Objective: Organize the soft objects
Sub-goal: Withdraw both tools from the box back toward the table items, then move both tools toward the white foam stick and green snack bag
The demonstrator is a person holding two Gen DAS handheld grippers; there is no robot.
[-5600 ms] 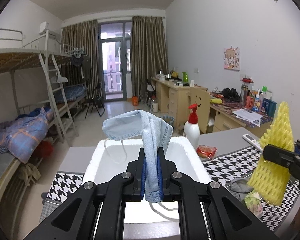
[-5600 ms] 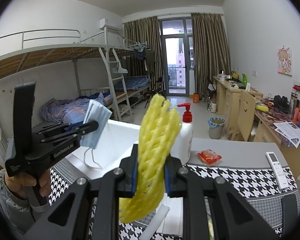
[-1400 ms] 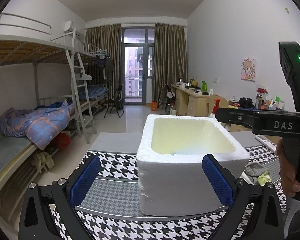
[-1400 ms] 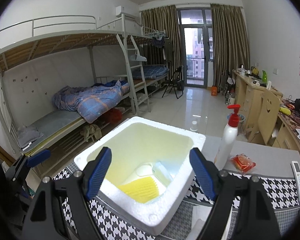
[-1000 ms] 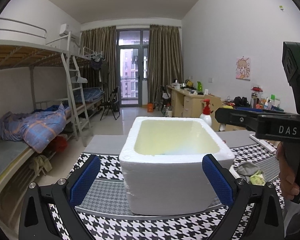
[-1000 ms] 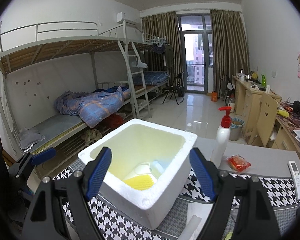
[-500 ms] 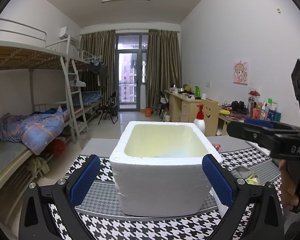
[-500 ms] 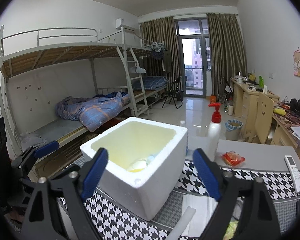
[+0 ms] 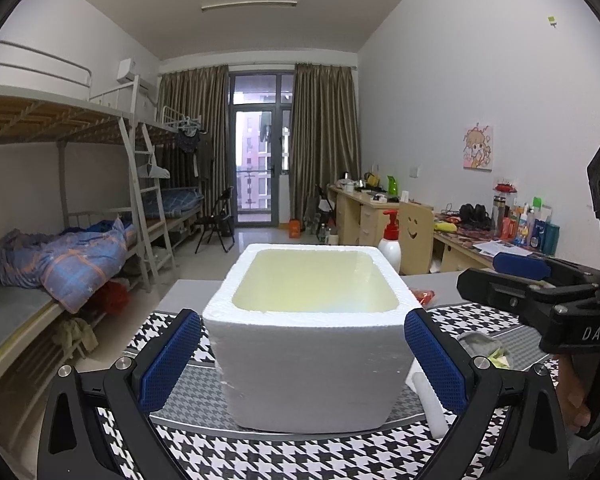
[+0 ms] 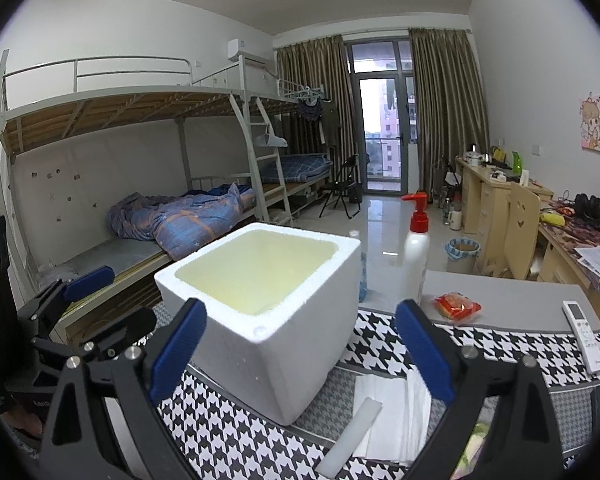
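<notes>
The white square styrofoam box (image 9: 312, 344) is sitting on the black-and-white houndstooth cloth (image 10: 496, 344), dead ahead at 12 o'clock of my left gripper (image 9: 300, 356). I am holding its blue-padded jaws wide apart, the box standing in the gap beyond the pads, untouched. My right gripper (image 10: 300, 352) is opening its jaws, nothing clamped; the box's near corner is showing between them. White foam tube (image 10: 350, 436) and white folded sheet (image 10: 396, 412) are lying at the box's 4 o'clock. White pump bottle with red top (image 10: 416, 248) standing behind at 1 o'clock; red snack packet (image 10: 457, 304) further right.
</notes>
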